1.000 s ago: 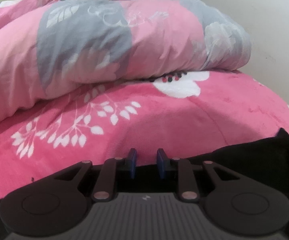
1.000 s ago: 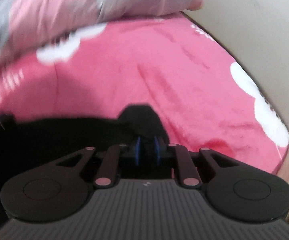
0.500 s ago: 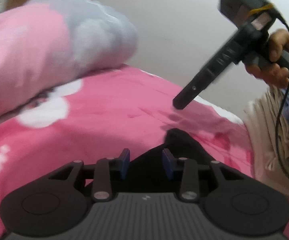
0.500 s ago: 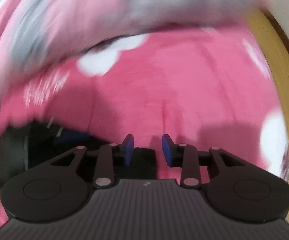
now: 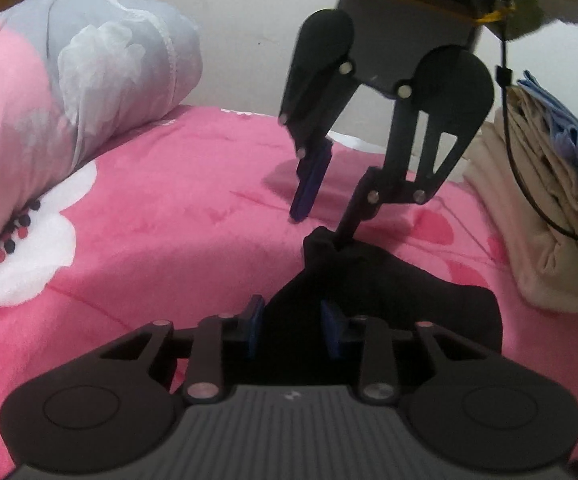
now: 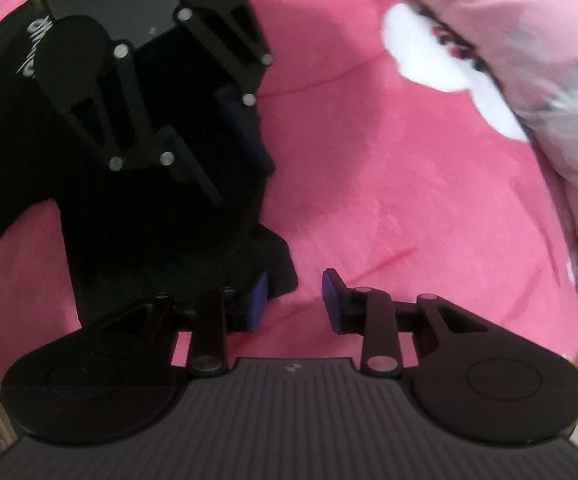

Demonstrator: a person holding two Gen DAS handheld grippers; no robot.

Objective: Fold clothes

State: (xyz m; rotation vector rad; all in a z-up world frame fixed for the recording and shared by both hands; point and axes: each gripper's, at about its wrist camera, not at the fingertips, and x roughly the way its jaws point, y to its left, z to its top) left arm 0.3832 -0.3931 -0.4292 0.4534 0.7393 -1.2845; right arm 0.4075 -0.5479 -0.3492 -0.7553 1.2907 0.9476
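Pink floral blanket covers the bed and fills most of both views; open pink surface runs across the centre and right of the right wrist view. Rolled pink-grey quilt bounds the upper left of the left wrist view, and it lines the right edge of the right wrist view. Folded beige clothes stack closes off the right edge of the left wrist view. Pale wall sits behind the bed.

Black garment lies on the blanket, lower centre of the left wrist view, with one corner peaked up at frame centre.

Your left gripper sits low over the garment, fingers spread, dark cloth between them but not pinched.

Your right gripper comes down from the upper right, tilted, fingers spread: one blue pad hangs over bare blanket, the other finger touches the raised corner. In its own view the garment edge lies at the left pad.
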